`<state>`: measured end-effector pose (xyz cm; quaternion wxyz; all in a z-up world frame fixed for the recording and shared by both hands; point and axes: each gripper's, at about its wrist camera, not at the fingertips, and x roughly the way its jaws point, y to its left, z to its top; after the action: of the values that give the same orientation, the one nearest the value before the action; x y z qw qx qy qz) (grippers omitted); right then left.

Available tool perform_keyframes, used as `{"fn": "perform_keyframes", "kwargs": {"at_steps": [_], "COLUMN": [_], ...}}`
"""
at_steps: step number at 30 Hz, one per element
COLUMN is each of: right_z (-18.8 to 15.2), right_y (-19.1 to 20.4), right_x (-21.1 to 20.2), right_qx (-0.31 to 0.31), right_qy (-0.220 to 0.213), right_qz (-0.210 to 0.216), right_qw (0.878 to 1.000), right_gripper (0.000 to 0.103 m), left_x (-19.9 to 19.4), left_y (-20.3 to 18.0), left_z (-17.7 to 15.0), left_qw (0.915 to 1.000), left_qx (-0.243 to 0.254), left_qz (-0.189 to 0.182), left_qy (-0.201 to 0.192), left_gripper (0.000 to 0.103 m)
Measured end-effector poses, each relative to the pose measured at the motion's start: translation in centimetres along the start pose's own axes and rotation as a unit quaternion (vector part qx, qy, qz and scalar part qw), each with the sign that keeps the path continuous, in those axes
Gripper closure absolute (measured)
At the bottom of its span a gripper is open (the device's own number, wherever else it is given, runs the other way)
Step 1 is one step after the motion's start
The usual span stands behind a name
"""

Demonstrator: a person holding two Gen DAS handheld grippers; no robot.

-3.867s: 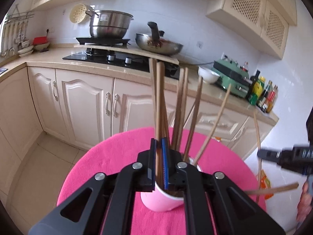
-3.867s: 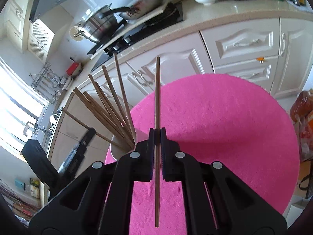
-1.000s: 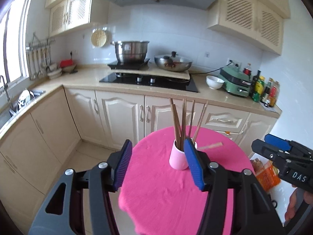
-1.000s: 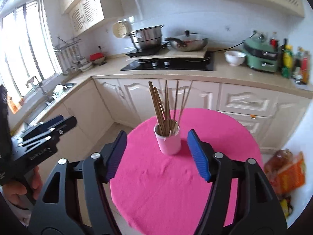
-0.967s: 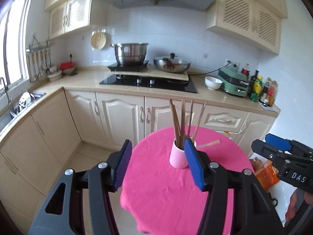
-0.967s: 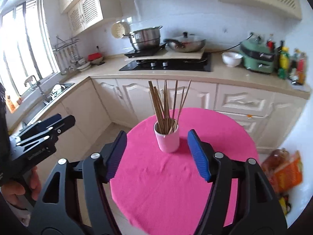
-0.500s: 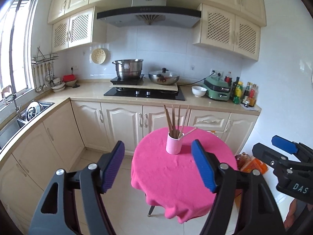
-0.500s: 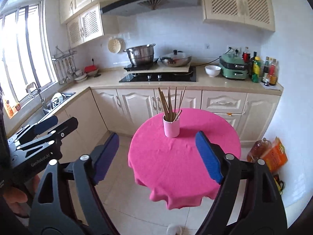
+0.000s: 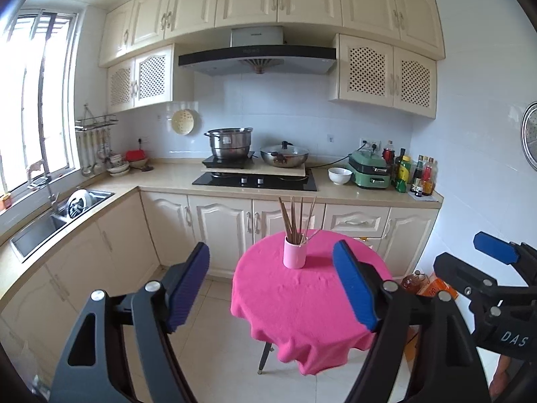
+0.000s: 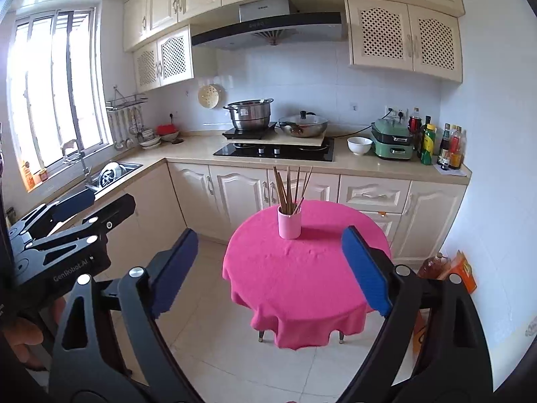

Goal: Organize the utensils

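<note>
Now I hold left gripper [image 9: 271, 278] and right gripper [image 10: 268, 265] low in frame, jaws just spreading, empty. Wooden chopsticks [image 10: 291, 189] upright in smooth pink cup [image 10: 289, 222], frame centre, on round pink-clothed table [image 10: 302, 268].

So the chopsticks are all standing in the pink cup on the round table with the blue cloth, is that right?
Not quite: the cloth over the round table is pink, not blue, as the right wrist view shows. The chopsticks do all stand in the pink cup on it.

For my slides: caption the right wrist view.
Open right gripper, empty, faces chopsticks standing in a pink cup on the pink-clothed table.
</note>
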<state>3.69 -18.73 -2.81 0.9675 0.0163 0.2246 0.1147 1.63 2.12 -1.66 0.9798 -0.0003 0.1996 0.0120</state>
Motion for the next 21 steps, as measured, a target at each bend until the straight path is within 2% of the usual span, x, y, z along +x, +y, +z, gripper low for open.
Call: {"fn": "perform_keyframes", "kwargs": {"at_steps": [4, 7, 12, 21], "right_z": [-1.0, -1.8, -2.9, -3.0], "right_y": [-1.0, -1.6, -1.9, -1.6], "right_x": [-2.6, -4.6, -6.8, -8.9], "right_qx": [-0.006, -0.008, -0.006, 0.002], "right_qy": [0.001, 0.001, 0.000, -0.010], "right_qz": [0.014, 0.021, 0.024, 0.024], "right_qw": [1.000, 1.000, 1.000, 1.000], "right_gripper": [0.016, 0.016, 0.015, 0.015], "left_x": [-2.8, -4.7, -7.6, -9.9], "left_y": [-2.3, -3.5, -5.1, -5.3], "left_z": [-1.2, -2.0, -2.7, -2.2], "left_qw": [0.9998, 0.9999, 0.9998, 0.9995], "left_qx": [0.002, -0.006, 0.008, 0.017], "left_qz": [0.017, 0.009, 0.018, 0.021], "left_qy": [0.006, 0.011, 0.000, -0.016], "left_gripper": [0.028, 0.028, 0.028, 0.028]}}
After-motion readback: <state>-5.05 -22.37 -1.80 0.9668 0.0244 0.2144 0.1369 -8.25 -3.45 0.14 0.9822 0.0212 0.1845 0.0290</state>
